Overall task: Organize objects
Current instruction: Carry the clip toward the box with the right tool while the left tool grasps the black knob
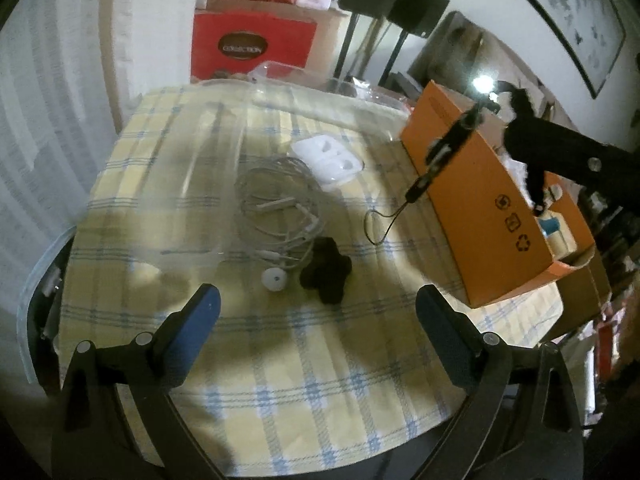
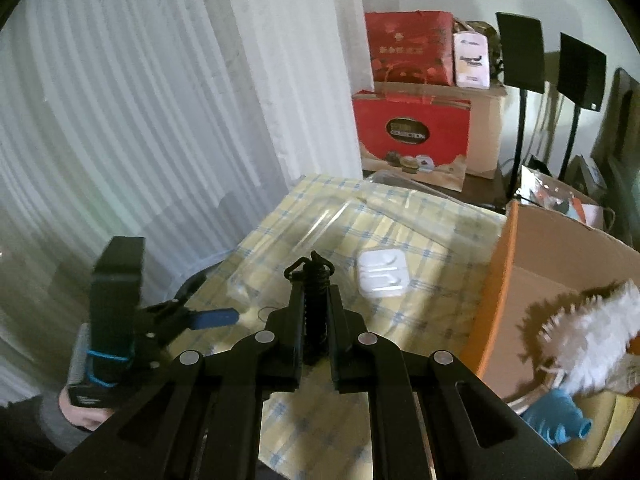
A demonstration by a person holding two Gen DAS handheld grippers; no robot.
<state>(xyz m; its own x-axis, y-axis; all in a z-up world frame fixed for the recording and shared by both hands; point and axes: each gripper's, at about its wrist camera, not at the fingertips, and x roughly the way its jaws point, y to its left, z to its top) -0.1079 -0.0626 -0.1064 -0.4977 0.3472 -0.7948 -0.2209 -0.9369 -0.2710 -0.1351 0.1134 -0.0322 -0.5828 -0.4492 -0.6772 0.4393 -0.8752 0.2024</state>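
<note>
home | checked tablecloth (image 1: 320, 380) | curtains (image 2: 120, 120) | gift boxes (image 2: 412, 136)

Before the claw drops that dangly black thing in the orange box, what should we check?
1. Right gripper shut on the black strap: ok.
2. Strap over the orange box opening: not ok; it hangs outside the box's near wall, its thin loop near the tablecloth.
3. Room inside the box: cannot tell; a white fluffy item and a blue piece already lie there.
4. Left gripper open and out of the way: ok.
5. Things left to sort: not ok; white earphones, black knob and white case remain on the cloth.
</note>
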